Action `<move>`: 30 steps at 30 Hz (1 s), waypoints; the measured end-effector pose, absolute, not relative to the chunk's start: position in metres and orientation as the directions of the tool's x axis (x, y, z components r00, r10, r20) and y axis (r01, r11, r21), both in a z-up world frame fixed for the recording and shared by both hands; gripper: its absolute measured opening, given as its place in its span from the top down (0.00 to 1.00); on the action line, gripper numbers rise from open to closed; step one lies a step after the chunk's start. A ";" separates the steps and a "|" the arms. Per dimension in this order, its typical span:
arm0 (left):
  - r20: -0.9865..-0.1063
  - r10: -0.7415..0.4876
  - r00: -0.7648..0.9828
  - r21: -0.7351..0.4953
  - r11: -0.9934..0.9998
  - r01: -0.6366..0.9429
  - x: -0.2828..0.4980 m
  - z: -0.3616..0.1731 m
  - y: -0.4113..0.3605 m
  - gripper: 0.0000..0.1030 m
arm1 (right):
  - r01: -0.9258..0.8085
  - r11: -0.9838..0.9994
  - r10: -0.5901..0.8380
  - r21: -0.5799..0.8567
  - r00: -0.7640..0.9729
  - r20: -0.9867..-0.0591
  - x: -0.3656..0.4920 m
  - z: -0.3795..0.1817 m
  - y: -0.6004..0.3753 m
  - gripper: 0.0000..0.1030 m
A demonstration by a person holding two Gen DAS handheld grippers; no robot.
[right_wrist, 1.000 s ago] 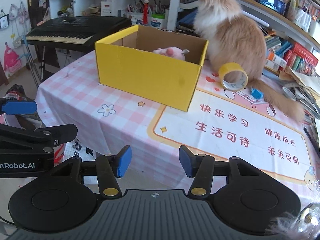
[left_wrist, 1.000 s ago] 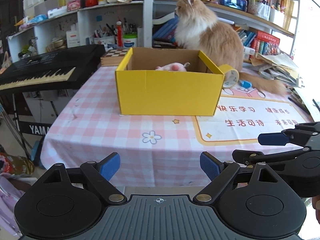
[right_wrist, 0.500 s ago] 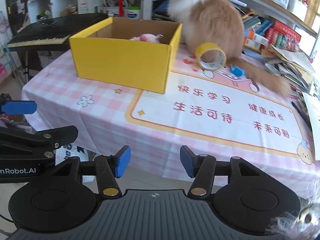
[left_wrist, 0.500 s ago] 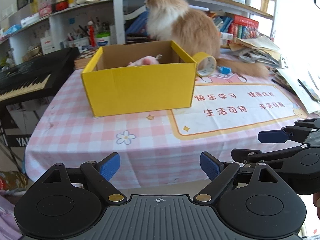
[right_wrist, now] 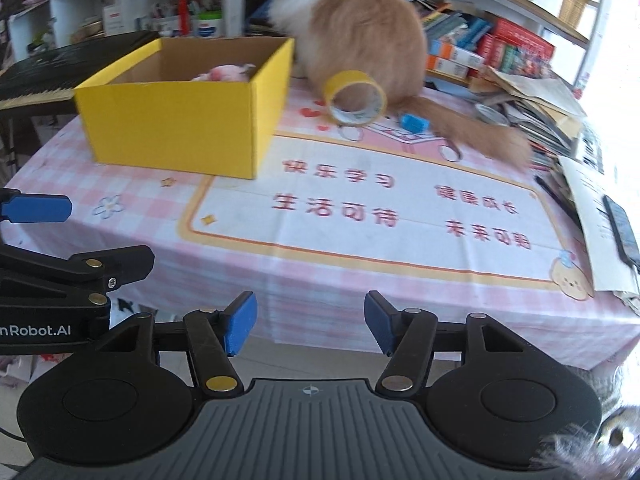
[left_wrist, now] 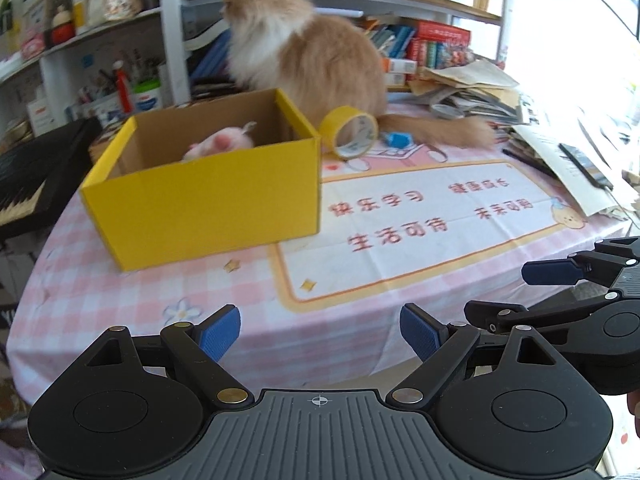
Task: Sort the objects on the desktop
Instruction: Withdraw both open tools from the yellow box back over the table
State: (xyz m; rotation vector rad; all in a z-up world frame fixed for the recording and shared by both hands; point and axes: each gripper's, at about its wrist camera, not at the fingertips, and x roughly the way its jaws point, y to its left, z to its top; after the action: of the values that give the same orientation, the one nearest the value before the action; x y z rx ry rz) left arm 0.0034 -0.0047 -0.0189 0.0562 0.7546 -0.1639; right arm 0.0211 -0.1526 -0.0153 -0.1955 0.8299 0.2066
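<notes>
A yellow cardboard box [left_wrist: 208, 204] [right_wrist: 180, 120] stands on the pink checked tablecloth with a pink plush toy [left_wrist: 220, 146] [right_wrist: 224, 72] inside. A roll of yellow tape [left_wrist: 350, 132] [right_wrist: 354, 98] stands on edge to the right of the box, and a small blue item [left_wrist: 396, 139] [right_wrist: 414, 123] lies beside it. My left gripper [left_wrist: 320, 334] is open and empty, off the table's front edge. My right gripper [right_wrist: 310, 324] is open and empty there too, to the right of the left one.
A long-haired orange and white cat [left_wrist: 308, 56] [right_wrist: 360, 24] sits behind the box and tape, tail [right_wrist: 480, 132] across the mat. A keyboard [left_wrist: 32, 168] is at left. Papers and a phone [right_wrist: 620, 224] lie at right. Shelves stand behind.
Both grippers have swung to the right and come closer to the table. The box now sits further left in both views. The jaws have stayed open.
</notes>
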 end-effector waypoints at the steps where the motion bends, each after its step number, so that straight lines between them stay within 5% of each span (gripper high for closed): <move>1: -0.684 -0.135 0.717 -0.009 0.984 0.176 0.006 -0.019 -0.008 0.13 | -0.249 0.964 0.098 -0.094 0.660 -0.745 0.023 -0.015 -0.156 0.44; 30: -0.697 -0.226 0.681 -0.048 0.962 0.271 0.061 -0.027 -0.058 0.13 | -0.135 0.982 -0.012 -0.133 0.654 -0.756 0.062 -0.017 -0.212 0.42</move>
State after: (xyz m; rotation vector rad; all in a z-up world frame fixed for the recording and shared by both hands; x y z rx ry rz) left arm 0.0605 -0.0584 -0.0271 0.0607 0.7735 -0.2789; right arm 0.0616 -0.2121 -0.0168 -0.1843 0.8560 0.0702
